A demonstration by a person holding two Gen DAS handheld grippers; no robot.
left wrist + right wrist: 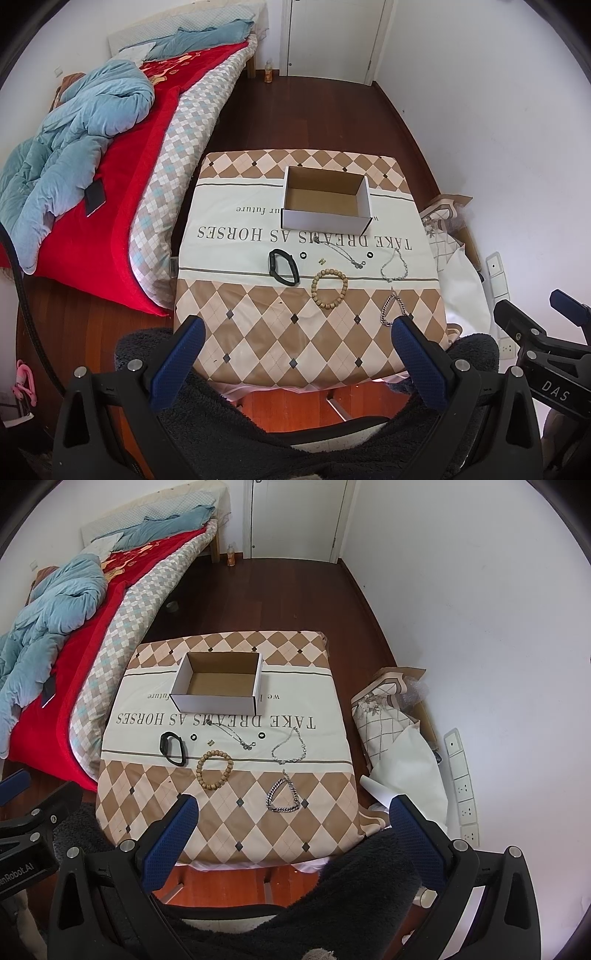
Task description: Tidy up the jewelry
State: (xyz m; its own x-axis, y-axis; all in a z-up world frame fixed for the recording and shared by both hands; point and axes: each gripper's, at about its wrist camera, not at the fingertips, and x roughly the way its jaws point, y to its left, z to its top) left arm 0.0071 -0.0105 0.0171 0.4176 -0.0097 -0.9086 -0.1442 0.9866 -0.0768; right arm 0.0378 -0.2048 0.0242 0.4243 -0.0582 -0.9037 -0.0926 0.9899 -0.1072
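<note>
An open empty cardboard box (325,201) (218,685) stands at the back of the cloth-covered table (258,332) (229,827). In front of it lie a black wristband (283,266) (173,748), a wooden bead bracelet (329,288) (215,770), a thin necklace (345,254) (236,736), a silver chain (395,266) (290,747), a thick silver bracelet (390,308) (283,795), two small black rings (303,255) (369,255) and a tiny clasp (211,742). My left gripper (295,354) and right gripper (293,834) are open and empty, above the table's near edge.
A bed (110,166) with a blue quilt and red blanket lies left of the table. Bags and cardboard (399,738) lean on the wall at right by a power strip (461,782). A dark fleece chair back (258,435) is below the grippers. A door (295,517) is at the back.
</note>
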